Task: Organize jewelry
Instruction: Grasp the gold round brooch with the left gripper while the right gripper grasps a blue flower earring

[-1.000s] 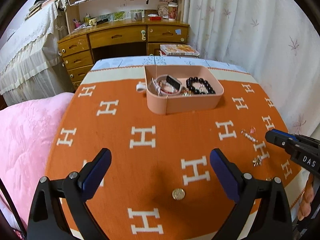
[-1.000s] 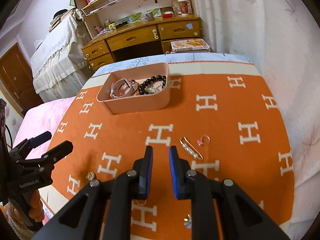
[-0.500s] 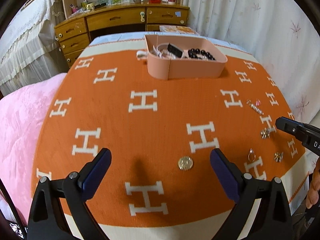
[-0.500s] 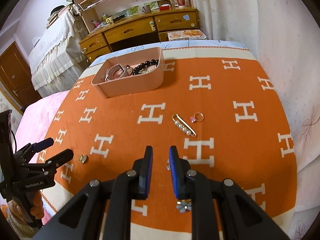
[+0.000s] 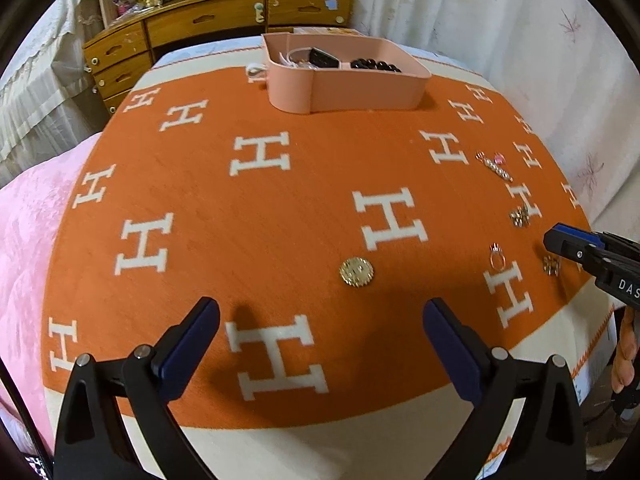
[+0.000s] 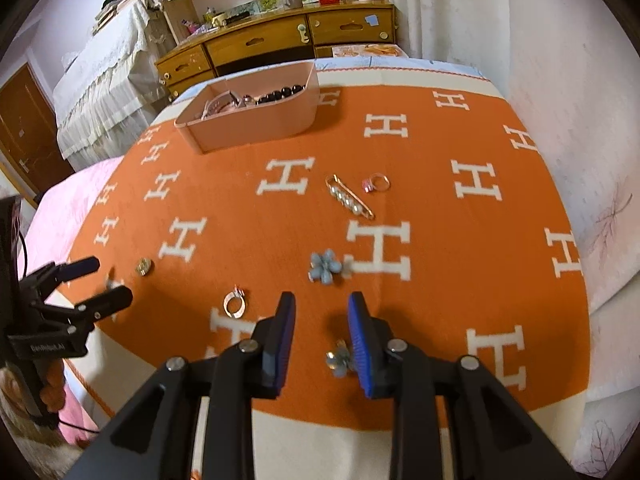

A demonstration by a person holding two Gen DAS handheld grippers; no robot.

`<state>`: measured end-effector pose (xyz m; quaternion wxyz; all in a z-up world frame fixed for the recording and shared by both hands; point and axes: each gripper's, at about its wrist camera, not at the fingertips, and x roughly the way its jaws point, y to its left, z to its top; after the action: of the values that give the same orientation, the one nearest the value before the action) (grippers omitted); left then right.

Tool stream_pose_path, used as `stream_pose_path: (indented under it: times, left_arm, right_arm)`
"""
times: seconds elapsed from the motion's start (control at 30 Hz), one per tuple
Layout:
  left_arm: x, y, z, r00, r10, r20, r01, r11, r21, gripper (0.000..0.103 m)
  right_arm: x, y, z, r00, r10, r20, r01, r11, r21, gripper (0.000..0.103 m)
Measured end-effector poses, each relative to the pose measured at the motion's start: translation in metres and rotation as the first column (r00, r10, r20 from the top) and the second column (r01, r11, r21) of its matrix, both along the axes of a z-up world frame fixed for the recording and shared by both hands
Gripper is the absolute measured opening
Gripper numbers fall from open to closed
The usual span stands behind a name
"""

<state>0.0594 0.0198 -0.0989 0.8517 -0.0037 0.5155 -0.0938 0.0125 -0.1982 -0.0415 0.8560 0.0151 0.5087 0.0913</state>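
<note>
Blue-padded fingers of your right gripper [image 6: 321, 320] stand a little apart, holding nothing, over the blanket's [image 6: 440, 280] near edge; one small blue flower earring [image 6: 339, 358] lies between them and a larger blue flower [image 6: 325, 266] just ahead. Your left gripper [image 5: 320, 320] is spread wide and empty, with the gold round brooch [image 5: 356, 272] just beyond its tips. A ring [image 6: 235, 303] lies between your two grippers. Farther out sit a pearl hairpin [image 6: 349, 197] and a pink-stone ring [image 6: 376, 182]. Toward the far edge, the pink tray [image 6: 256, 126] holds a black bead bracelet [image 6: 280, 94].
</note>
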Motion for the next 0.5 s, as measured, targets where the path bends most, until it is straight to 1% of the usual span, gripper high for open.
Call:
stream_pose_path:
  times: [0.13,0.3,0.37,0.43,0.5]
  left_arm:
    - [0.004,0.002,-0.005,1.000,0.002,-0.019,-0.002,1.000,-0.012,0.101]
    - [0.008,0.000,-0.006,1.000,0.015,-0.002,-0.015,1.000,-0.001,0.100]
    - [0.010,-0.001,-0.007,1.000,0.016,-0.005,-0.016,1.000,0.003,0.095]
    - [0.014,-0.003,-0.009,1.000,0.012,-0.012,-0.012,1.000,0.003,0.088]
    - [0.015,-0.005,-0.009,1.000,0.011,0.000,-0.011,1.000,0.021,0.086]
  right_arm:
    - [-0.004,-0.008,-0.008,1.000,-0.004,-0.016,0.004,1.000,0.011,0.027]
    - [-0.005,-0.010,-0.010,1.000,0.000,-0.008,0.001,1.000,0.027,0.027]
    - [-0.005,-0.008,-0.010,1.000,0.012,0.003,-0.012,1.000,0.024,0.027]
    - [-0.004,-0.005,-0.010,1.000,0.026,0.013,-0.027,0.999,0.023,0.027]
    - [-0.001,-0.003,-0.010,0.999,0.032,0.023,-0.032,0.999,0.013,0.027]
